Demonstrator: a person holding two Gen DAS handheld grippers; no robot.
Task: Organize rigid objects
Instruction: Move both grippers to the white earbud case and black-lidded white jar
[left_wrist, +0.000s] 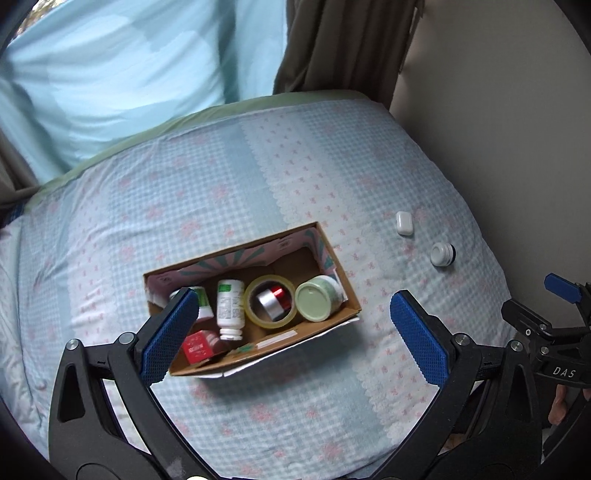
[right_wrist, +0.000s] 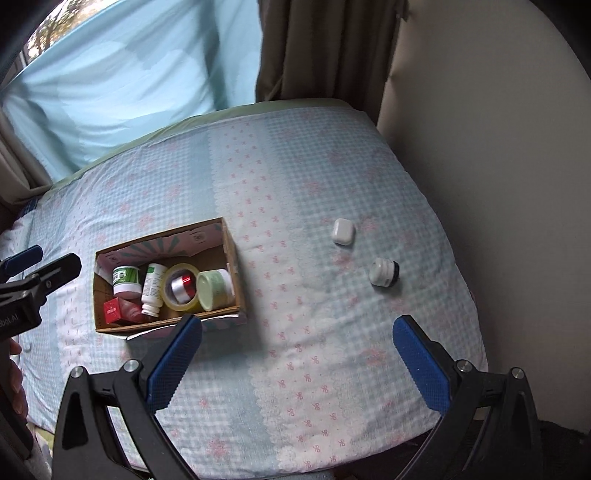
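Note:
A cardboard box (left_wrist: 334, 254) (right_wrist: 231, 243) lies on the bed and holds a white pill bottle (left_wrist: 229, 306), a tape roll (left_wrist: 271, 301), a pale green jar (left_wrist: 317, 297), a green-labelled jar (right_wrist: 126, 280) and a red box (left_wrist: 197, 347). A white earbud case (left_wrist: 403, 223) (right_wrist: 343, 230) and a small white-and-black cap (left_wrist: 442, 254) (right_wrist: 384, 272) lie on the cover to the right. My left gripper (left_wrist: 295, 332) is open and empty above the box. My right gripper (right_wrist: 297, 362) is open and empty above the cover, nearer than the case and cap.
The bed carries a blue and pink checked cover (right_wrist: 295, 177). A light blue curtain (left_wrist: 110, 74) and a brown curtain (left_wrist: 343, 44) hang behind it. A cream wall (right_wrist: 480, 147) runs along the bed's right edge.

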